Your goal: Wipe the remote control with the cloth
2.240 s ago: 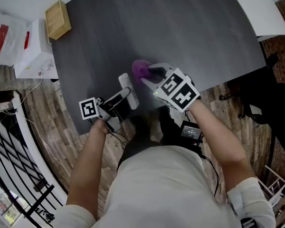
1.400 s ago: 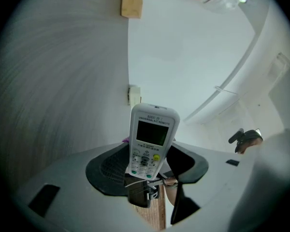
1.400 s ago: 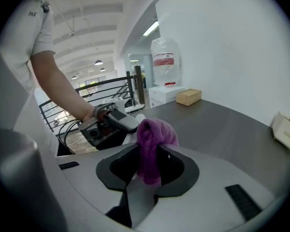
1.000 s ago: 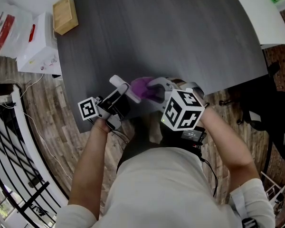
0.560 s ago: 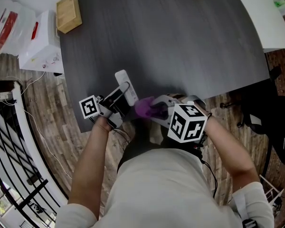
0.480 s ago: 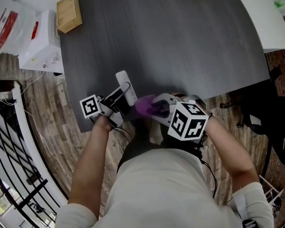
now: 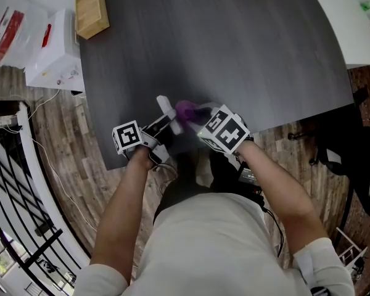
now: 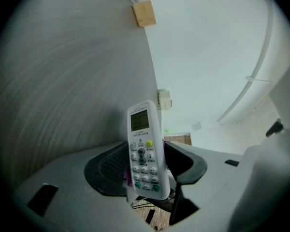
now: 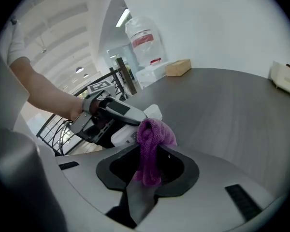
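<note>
A white remote control (image 8: 144, 149) with a small screen and several buttons stands between the jaws of my left gripper (image 8: 144, 164), which is shut on its lower end; the jaws have just tightened a little on it. In the head view the remote (image 7: 167, 112) pokes out over the near edge of the dark table (image 7: 234, 54), held by the left gripper (image 7: 162, 127). My right gripper (image 9: 147, 166) is shut on a bunched purple cloth (image 9: 152, 141). The cloth (image 7: 185, 110) touches the remote's right side, with the right gripper (image 7: 196, 113) just behind it.
A wooden block (image 7: 91, 12) sits at the table's far left corner. A white box (image 7: 52, 51) and a plastic bag stand on the floor to its left. A black railing (image 7: 12, 184) runs along the left, and a dark chair (image 7: 351, 153) is at the right.
The right gripper has rolled and carried the cloth from the remote's near end up to its far end. Both grippers have sunk toward the table, and the remote has tipped lower.
</note>
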Demonstrator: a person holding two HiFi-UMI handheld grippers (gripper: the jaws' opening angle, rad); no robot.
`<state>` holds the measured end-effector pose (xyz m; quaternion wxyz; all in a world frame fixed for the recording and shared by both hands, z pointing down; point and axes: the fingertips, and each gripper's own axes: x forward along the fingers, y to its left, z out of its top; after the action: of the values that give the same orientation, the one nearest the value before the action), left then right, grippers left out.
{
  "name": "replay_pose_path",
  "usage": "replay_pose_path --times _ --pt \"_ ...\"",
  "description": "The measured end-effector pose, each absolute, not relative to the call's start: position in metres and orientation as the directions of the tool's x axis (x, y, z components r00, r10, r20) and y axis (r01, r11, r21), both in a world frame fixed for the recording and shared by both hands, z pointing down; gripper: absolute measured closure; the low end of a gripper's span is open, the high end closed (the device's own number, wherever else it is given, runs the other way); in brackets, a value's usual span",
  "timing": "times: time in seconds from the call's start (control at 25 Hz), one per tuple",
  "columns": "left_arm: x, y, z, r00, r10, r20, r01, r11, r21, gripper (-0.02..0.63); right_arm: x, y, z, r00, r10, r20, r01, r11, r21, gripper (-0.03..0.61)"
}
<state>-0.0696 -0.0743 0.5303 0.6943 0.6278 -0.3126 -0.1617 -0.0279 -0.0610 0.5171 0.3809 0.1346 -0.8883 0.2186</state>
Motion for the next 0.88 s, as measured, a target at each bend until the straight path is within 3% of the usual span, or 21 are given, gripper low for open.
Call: replay_pose_path --times 0.4,0.56,0.8,0.88 --pt "-0.063 -0.078 0.505 0.746 -0.660 0.085 -0.091 0.025 0.996 0.364 -0.016 -0.060 0.526 -0.631 -0.120 0.767 -0.483 0.834 -0.267 0.471" --pt "-0.060 -0.068 0.518 0.785 -0.598 0.164 -0.186 0.026 0.982 0.356 -0.009 -0.072 0.517 -0.600 -0.161 0.784 -0.467 0.866 -0.179 0.471" --pt "-0.070 -0.053 0.522 0.768 -0.618 0.167 -0.112 0.127 0.985 0.350 -0.002 -0.082 0.522 -0.567 -0.139 0.812 -0.486 0.852 -0.194 0.471" --pt "-0.078 -0.050 0.522 0.759 -0.618 0.203 -0.167 0.117 0.979 0.350 -0.002 -0.087 0.521 -0.574 -0.141 0.806 -0.502 0.839 -0.210 0.471"
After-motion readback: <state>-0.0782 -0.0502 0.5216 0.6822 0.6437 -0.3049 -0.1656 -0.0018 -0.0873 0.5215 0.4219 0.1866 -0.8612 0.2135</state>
